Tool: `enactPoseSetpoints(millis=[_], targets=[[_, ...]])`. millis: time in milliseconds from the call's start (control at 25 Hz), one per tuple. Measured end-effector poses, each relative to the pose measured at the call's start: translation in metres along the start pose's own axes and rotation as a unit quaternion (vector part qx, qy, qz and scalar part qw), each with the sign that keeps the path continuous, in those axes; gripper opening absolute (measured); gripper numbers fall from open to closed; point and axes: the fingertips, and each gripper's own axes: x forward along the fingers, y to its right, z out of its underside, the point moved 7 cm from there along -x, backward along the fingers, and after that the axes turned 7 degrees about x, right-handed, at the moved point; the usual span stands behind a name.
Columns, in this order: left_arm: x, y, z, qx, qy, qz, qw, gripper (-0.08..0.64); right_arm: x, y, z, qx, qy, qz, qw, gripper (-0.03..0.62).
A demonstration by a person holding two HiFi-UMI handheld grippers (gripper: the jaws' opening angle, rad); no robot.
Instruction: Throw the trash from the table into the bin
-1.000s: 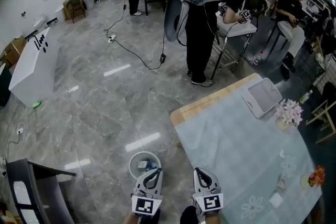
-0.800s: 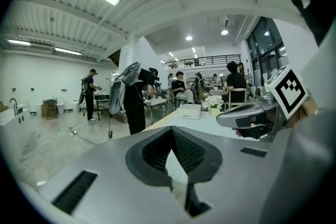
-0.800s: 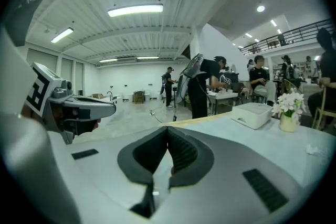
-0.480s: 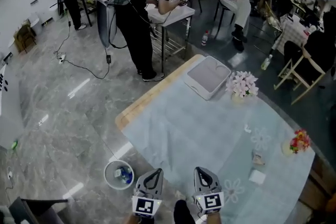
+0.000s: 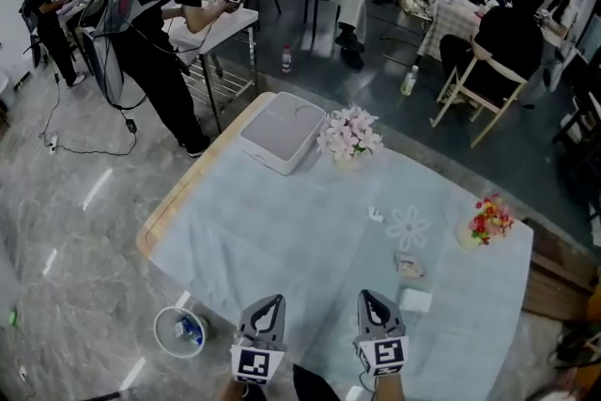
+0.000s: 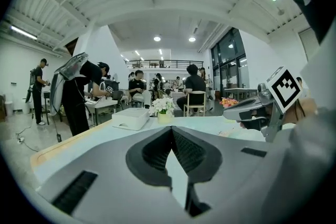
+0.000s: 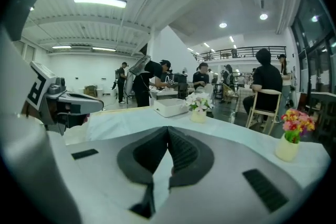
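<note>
Now the bin [image 5: 157,334], which lay straight ahead of both grippers a second ago, sits on the floor off the table's near left corner with a blue item inside it. The table [image 5: 282,230], then off to the right, fills the middle of the head view.

The left gripper [image 5: 272,300] and the right gripper [image 5: 367,296] hang side by side over the near edge. Each has its jaws pressed together with nothing between them.

That reads as a turn away from the bin and back to the table for the next piece. Trash is still there:
- A crumpled wrapper [image 5: 409,266] lies near the near edge, toward the right corner and just ahead of the right gripper.
- A white paper square [image 5: 415,300] lies just beside it, closer to the edge.
- A small white scrap [image 5: 375,215] rests near the middle of the table.

The white box [image 5: 282,131] and white flowers [image 5: 349,134] stand at the far edge, and the red flowers [image 5: 488,219] by the right edge. None of these looks like trash.

The right gripper seems best placed for the wrapper, but its jaws must open first.
</note>
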Motion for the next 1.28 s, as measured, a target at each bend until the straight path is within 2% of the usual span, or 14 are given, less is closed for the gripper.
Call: enactPoseSetpoints(millis=[200,360,680,1000,1200,1280], targets=[[0.05,0.027,-0.012,0.01,0.015,0.033,0.9993,0.008,-0.007,0.061,0.002,-0.001,-0.007,0.049,0.999,0.008],[0.087,0.039,-0.021,0.018,0.019,0.046,0.9986,0.008,0.008,0.099,-0.003,-0.012,-0.013,0.063,0.998,0.008],[0.148,0.044,-0.024,0.027,0.006,0.059,0.9979,0.008,0.057,0.142,-0.003,-0.01,-0.01,0.058,0.998,0.008],[0.21,0.036,-0.012,0.032,-0.016,0.076,0.9965,0.008,0.122,0.162,0.01,0.013,-0.06,0.056,0.997,0.008],[0.236,0.033,-0.009,0.035,-0.021,0.084,0.9956,0.008,0.156,0.17,0.024,0.023,-0.104,0.041,0.993,0.011],[0.243,0.031,-0.008,0.036,-0.021,0.085,0.9955,0.008,0.169,0.174,0.03,0.027,-0.115,0.036,0.992,0.046]])
